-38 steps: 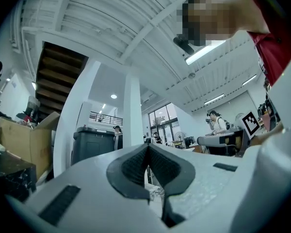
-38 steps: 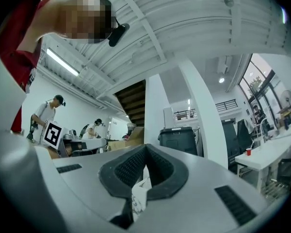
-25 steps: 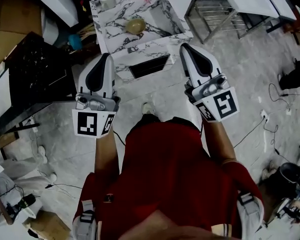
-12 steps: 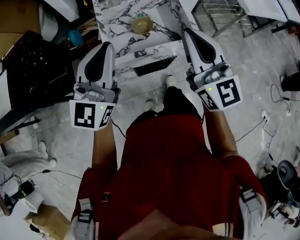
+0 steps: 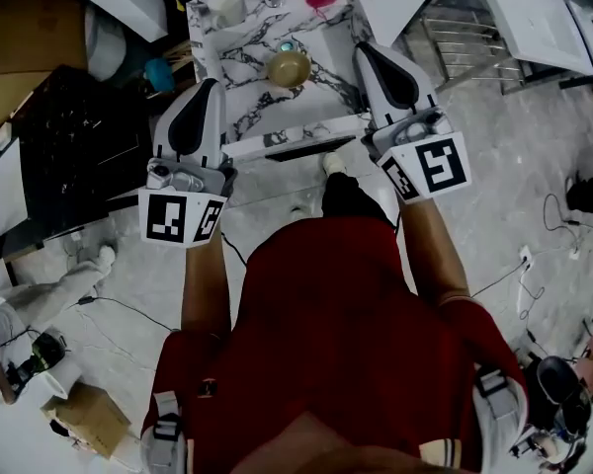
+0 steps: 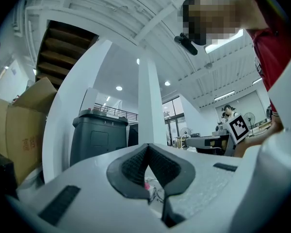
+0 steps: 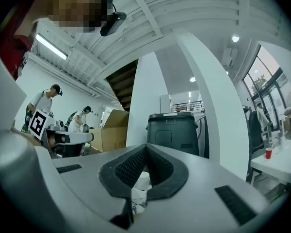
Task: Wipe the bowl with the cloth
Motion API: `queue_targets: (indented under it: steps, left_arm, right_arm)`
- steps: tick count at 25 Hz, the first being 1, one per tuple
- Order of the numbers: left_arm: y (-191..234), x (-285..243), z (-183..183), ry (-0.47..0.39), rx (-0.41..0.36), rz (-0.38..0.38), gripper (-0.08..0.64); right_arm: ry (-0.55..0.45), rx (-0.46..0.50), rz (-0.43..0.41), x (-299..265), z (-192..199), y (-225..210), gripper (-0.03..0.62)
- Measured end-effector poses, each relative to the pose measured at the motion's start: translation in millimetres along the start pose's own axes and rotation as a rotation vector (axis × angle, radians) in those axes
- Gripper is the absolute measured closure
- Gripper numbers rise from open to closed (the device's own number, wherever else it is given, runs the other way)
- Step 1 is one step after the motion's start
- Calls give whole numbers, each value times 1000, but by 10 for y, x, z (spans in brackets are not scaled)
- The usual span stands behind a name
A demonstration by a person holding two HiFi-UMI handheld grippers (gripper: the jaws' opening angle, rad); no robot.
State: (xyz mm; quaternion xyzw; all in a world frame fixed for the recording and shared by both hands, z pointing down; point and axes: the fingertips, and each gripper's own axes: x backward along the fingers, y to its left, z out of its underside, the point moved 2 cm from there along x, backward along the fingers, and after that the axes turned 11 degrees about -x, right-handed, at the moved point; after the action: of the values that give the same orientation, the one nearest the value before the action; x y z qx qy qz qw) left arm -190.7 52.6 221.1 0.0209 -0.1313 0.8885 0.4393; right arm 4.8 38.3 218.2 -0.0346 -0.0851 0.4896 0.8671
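A marble-topped counter [image 5: 245, 59] is set at twelve o'clock, a black table [image 5: 69, 146] at nine, on pale marbled floor [image 5: 534, 196].

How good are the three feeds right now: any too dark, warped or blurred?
Head view: dim and underexposed, yet the bowl on the marble counter reads clearly. Left gripper view: strong fisheye bend, dark corners, a bright ceiling light. Right gripper view: same bend and vignette; a bright window at right.
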Motion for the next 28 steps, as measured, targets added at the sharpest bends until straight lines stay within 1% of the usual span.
queue_targets:
  steps: [5,10,15,21,23,28]
  left_arm:
    - [35,-507,184,39,-11,-31,554]
    - [104,-882,406,88,-17,-82,554]
    - [142,-1168,655,147,-11,-123,554]
    - [196,-1365,923,205,18,-169,554]
    - [211,-1389,1012,225,29,-173,554]
    - [302,-1426,1201,260,49,-164,554]
  right_arm:
    - [59,-16,-5,-437,158,-595,593]
    - [131,-29,-9,-864,389,-1083,592]
    - [194,-52,-17,-1229,629,-1450,592]
    - [273,-65,-40,-1608,903,-1732,591]
    - [305,-66,-39,-1712,1011,-1793,574]
    - [403,-60,-24,-1950,1316,-1907,498]
